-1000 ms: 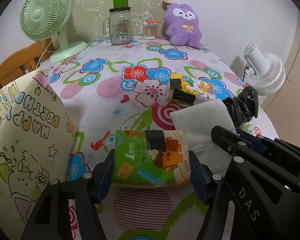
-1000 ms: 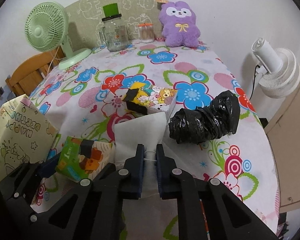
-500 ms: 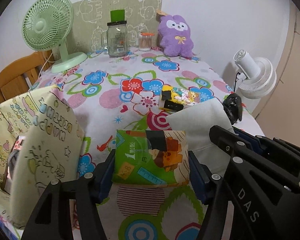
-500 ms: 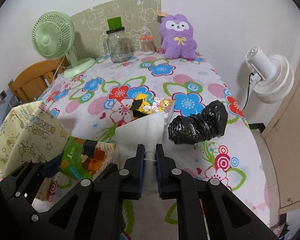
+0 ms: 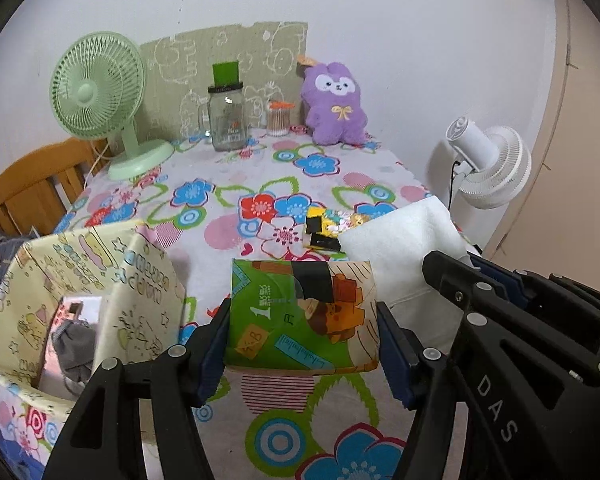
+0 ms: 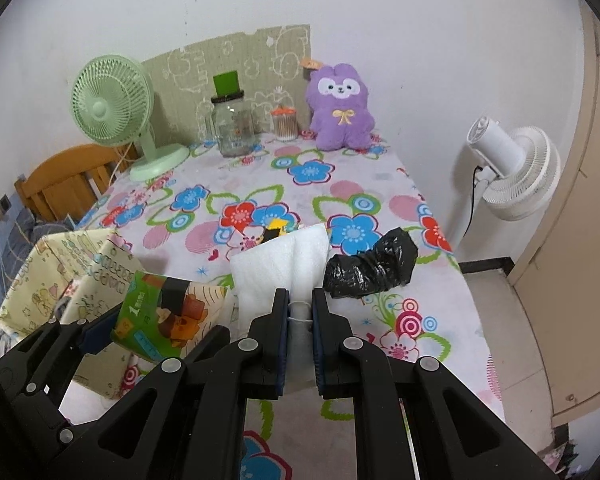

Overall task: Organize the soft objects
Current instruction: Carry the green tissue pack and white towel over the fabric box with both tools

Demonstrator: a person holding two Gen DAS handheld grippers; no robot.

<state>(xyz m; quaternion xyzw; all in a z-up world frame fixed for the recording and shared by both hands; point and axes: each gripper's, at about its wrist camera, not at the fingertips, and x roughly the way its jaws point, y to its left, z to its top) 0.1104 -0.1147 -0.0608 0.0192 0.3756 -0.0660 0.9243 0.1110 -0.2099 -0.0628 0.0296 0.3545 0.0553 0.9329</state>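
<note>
Mid-task: left claw (image 5: 302,344) pinching green printed tissue pack (image 5: 300,316), right claw (image 6: 300,316) pinching white foam sheet (image 6: 280,264), both beside cream fabric bin (image 5: 140,276); yellow pack (image 5: 332,226) and black bag roll (image 6: 372,268) remain.

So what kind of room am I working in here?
Most likely a home, perhaps a bedroom or dining corner. A table under a flowered tablecloth stands against the wall, with a purple plush toy, a green desk fan and a wooden chair beside it.

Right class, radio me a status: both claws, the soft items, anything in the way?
Left claw clamped on green tissue pack. Right claw shut on white cloth. Both off the table. Open yellow gift bag at left; path unobstructed.
</note>
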